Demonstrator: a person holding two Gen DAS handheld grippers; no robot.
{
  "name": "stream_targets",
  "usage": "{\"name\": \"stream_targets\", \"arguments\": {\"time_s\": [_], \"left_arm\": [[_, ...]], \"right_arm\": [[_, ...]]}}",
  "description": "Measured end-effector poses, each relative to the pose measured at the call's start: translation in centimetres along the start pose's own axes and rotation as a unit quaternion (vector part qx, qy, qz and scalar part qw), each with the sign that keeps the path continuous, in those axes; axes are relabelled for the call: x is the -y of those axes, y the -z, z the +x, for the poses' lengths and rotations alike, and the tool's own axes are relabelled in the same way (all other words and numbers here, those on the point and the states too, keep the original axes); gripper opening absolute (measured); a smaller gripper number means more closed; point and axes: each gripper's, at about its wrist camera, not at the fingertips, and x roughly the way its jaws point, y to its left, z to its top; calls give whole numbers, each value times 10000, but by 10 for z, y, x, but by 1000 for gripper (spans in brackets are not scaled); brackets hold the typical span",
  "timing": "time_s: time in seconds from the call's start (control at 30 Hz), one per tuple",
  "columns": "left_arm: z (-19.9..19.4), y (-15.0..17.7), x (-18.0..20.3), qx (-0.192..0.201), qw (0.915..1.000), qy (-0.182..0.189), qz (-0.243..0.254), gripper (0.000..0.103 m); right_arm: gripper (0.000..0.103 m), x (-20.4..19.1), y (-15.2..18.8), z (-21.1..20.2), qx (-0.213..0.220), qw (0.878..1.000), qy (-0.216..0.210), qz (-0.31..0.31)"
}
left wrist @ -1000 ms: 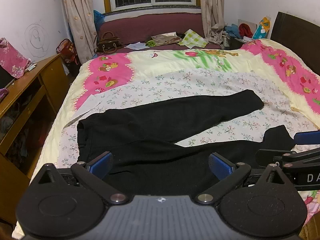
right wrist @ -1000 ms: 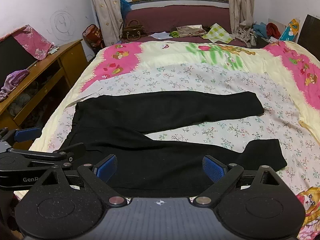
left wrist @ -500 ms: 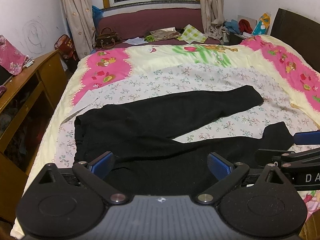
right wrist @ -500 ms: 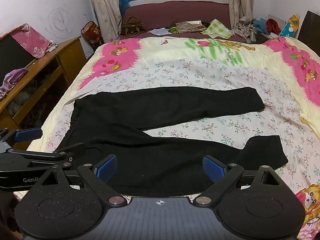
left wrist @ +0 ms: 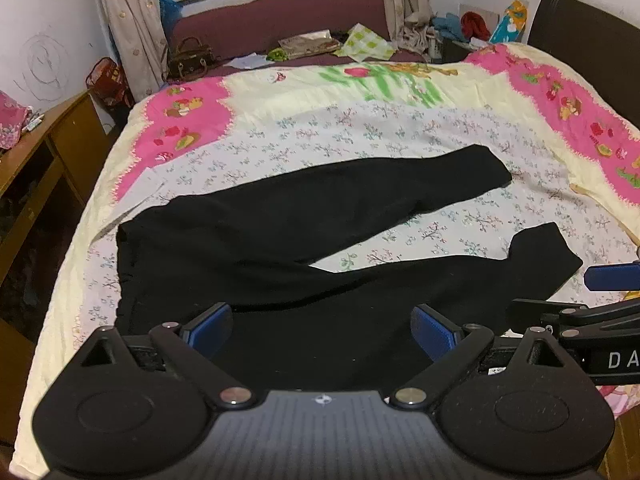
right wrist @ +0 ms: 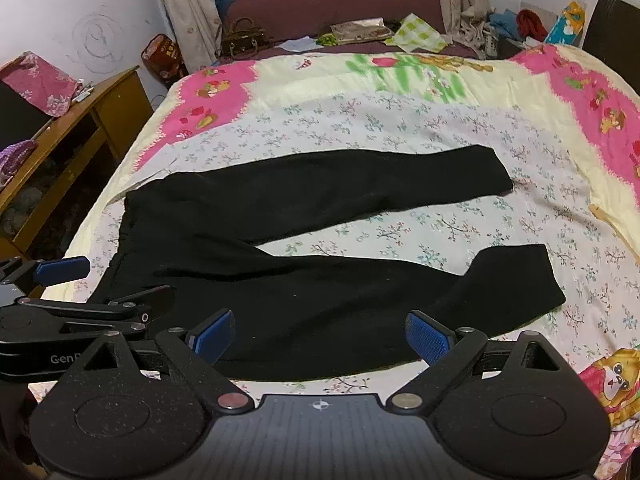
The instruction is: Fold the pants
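Black pants (left wrist: 280, 248) (right wrist: 304, 280) lie flat on the flowered bed, waistband to the left and both legs spread apart toward the right. My left gripper (left wrist: 322, 330) hovers open over the near leg, its blue pads empty. My right gripper (right wrist: 320, 334) hangs open above the same leg near the bed's front edge, holding nothing. Each gripper shows at the side of the other's view: the right one (left wrist: 600, 300) on the right of the left wrist view, the left one (right wrist: 64, 292) on the left of the right wrist view.
The bedspread (left wrist: 360, 136) has pink and yellow borders. A wooden cabinet (left wrist: 36, 168) (right wrist: 68, 140) stands along the bed's left side. A dark headboard (left wrist: 588, 44) rises at the right. A maroon bench (right wrist: 340, 12) with a handbag, papers and cloths runs under the window.
Both grippers have moved forward and dipped slightly toward the pants, which now fill more of each view. Both stay open; the pants have not moved.
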Motion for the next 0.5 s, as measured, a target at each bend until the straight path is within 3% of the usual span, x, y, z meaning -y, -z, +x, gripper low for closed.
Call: {"name": "stream_targets", "arguments": {"time_s": [0.23, 0.5], "left_arm": [[21, -7, 23, -172, 9998, -46, 111, 103], [68, -16, 62, -484, 9974, 386, 362, 103]], "right_arm": [[81, 23, -3, 13, -204, 9998, -45, 60], [80, 69, -6, 37, -510, 9986, -15, 134]]}}
